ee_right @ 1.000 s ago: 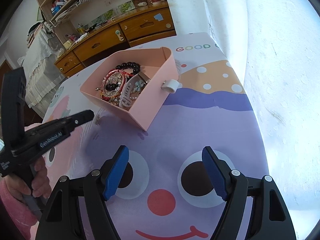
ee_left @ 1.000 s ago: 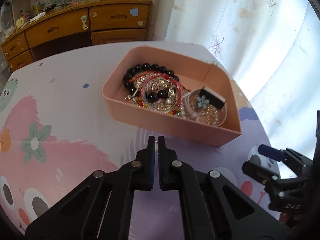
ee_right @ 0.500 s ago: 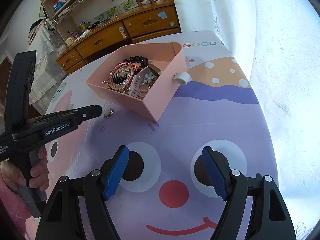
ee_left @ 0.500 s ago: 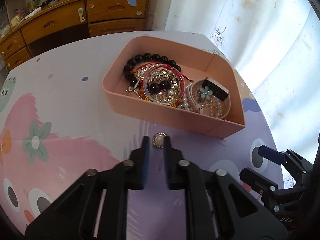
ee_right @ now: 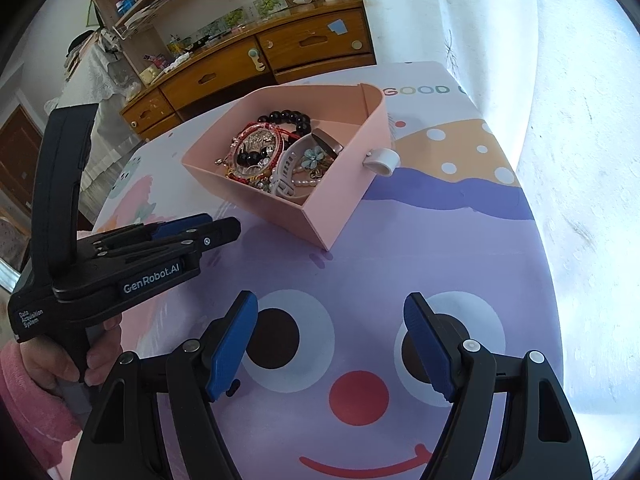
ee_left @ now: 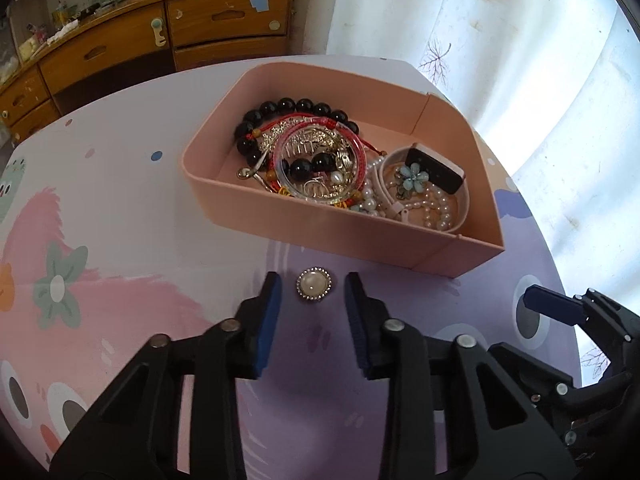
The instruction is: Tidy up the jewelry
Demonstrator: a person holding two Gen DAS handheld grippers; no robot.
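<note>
Lying flat on the cartoon-printed tablecloth [ee_left: 120,208], a round pearl brooch [ee_left: 313,284] with a sparkling rim is framed between the blue pads of the left gripper [ee_left: 313,286]. Its jaws have just been opening and are now held apart, with a gap left on each side of the brooch, so that neither pad is pressed against it. Just beyond the fingertips, the near wall of a pink jewelry tray [ee_left: 320,232] is seen. The tray is filled with a black bead bracelet [ee_left: 296,106], red string bracelets [ee_left: 320,124], a clear bangle [ee_left: 316,196], gilt hair clips, a pearl strand [ee_left: 436,208], a blue flower ornament [ee_left: 412,176] and a white-strapped smartwatch [ee_left: 434,168].

The right gripper [ee_right: 331,316] is held with its jaws wide apart and nothing between them, above the purple cartoon face on the cloth. The tray [ee_right: 336,208] is found ahead of it and slightly to its left, and a small white ring-shaped piece [ee_right: 382,160] is seen against the tray's outer right wall. The left gripper [ee_right: 208,236] is seen at its left, gripped by a hand [ee_right: 60,356] in a pink sleeve [ee_right: 24,404]. A wooden dresser [ee_right: 280,56] is visible beyond the table.
</note>
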